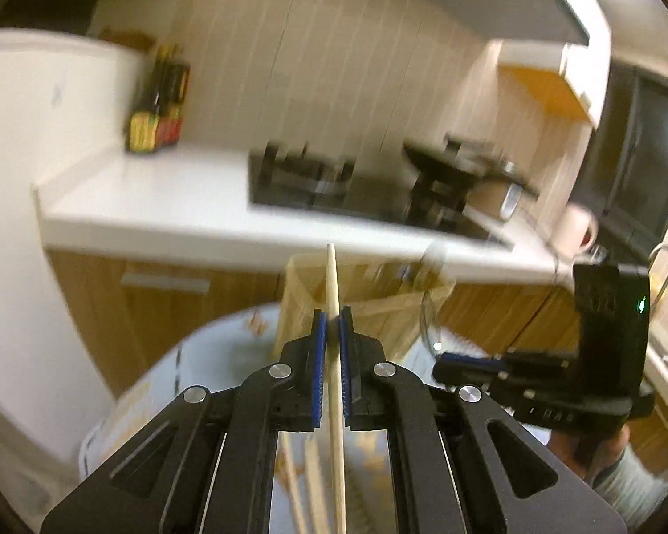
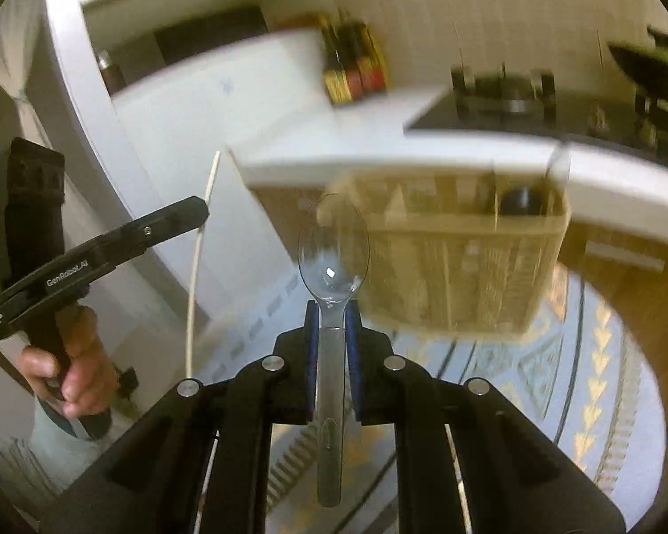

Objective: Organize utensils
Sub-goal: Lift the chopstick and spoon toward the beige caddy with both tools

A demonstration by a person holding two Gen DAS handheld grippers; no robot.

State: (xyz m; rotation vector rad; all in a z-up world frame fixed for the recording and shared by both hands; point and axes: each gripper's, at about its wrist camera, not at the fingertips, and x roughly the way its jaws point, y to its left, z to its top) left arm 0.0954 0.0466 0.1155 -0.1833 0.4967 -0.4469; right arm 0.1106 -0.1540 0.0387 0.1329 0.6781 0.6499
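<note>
The wicker organizer stands ahead of both grippers, countertop edge just beyond.

"GenRobot.AI" in white on side of left gripper; bottle labels blurred, unreadable.

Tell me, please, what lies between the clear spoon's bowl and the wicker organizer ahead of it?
Nothing: in the right wrist view the clear spoon, clamped in the right gripper, reaches toward the wicker organizer with only open air between.
</note>
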